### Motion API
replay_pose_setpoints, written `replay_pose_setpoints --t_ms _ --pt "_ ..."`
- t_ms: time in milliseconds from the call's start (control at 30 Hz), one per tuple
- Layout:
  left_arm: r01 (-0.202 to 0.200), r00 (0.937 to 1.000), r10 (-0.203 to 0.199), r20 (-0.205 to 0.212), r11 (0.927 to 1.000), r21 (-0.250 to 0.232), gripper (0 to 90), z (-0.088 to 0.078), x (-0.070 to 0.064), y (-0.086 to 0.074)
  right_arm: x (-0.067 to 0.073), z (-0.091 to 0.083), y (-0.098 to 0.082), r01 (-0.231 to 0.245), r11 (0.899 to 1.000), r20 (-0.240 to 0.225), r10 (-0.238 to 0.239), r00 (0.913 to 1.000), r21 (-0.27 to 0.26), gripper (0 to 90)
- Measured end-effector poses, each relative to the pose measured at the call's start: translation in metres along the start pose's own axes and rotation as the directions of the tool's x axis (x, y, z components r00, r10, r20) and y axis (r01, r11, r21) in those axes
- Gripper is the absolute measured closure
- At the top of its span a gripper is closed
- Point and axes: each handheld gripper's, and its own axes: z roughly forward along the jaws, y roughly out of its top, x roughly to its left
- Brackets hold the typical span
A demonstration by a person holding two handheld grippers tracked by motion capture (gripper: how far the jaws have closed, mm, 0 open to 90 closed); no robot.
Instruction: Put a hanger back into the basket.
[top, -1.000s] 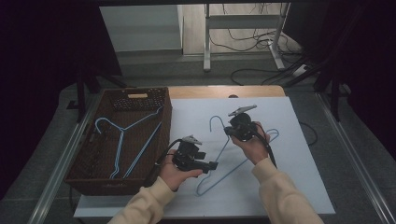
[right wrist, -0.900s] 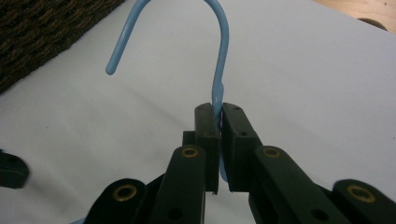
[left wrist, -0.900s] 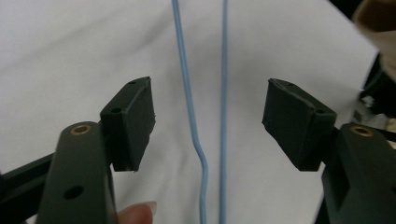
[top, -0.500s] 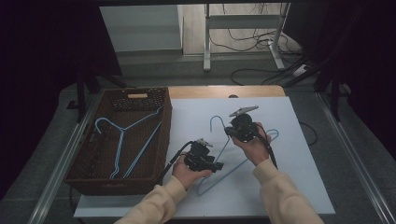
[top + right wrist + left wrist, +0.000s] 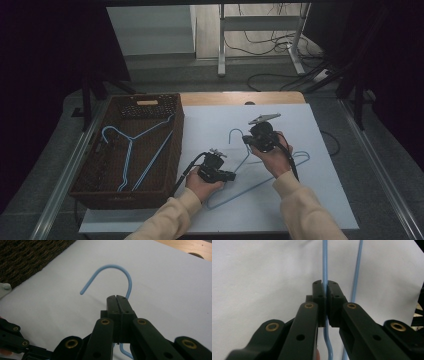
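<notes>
In the high view, a blue wire hanger (image 5: 260,175) lies flat on the white sheet (image 5: 325,200) that covers the table, to the right of a brown wicker basket (image 5: 175,150) in which another blue hanger (image 5: 131,150) already rests. The left gripper (image 5: 227,176) sits at the lower left arm of the loose hanger, and the right gripper (image 5: 248,141) sits at its neck, just below the hook, so both hands are on the same piece. Judging from this, one hanger is stowed and the second is gripped but not yet lifted or carried over to the basket; that move is what seems to be left. In the left gripper view, the left gripper (image 5: 326,303) has its jaws drawn narrow around one thin blue wire of the hanger (image 5: 325,262), the pads pinching it from both sides, while a second wire of the same hanger runs parallel just beside it on the white sheet (image 5: 262,277). In the right gripper view, the right gripper (image 5: 117,305) has its jaws pressed together on the stem of the hanger (image 5: 117,266) right under the hook, which curls up and over to the left above the white sheet (image 5: 170,285); a corner of the wicker basket (image 5: 30,257) shows at the upper left, near at hand.
</notes>
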Motion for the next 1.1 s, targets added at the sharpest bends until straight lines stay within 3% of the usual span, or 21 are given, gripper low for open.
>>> replay_pose_setpoints --t_ms 200,500,833,1100 --pt "0.005 0.9999 -0.005 0.011 0.9996 -0.026 86.2 -0.004 -0.002 0.0 -0.006 -0.004 -0.005 -0.018 1.0 -0.02 0.018 0.9996 -0.01 87.0" --pt "0.011 0.9987 -0.005 0.051 0.9947 -0.102 86.3 -0.028 -0.009 0.002 -0.023 -0.03 -0.026 -0.081 0.994 -0.12 0.072 0.9902 -0.071 64.5" --pt "0.016 0.9951 0.0 0.099 0.9859 -0.166 86.3 -0.047 -0.017 0.001 -0.033 -0.058 -0.053 -0.128 0.984 -0.145 0.109 0.9834 -0.127 41.5" --pt "0.008 0.9923 0.017 0.122 0.979 -0.204 86.4 -0.066 -0.022 0.001 -0.032 -0.072 -0.07 -0.117 0.979 -0.147 0.093 0.9847 -0.165 36.8"
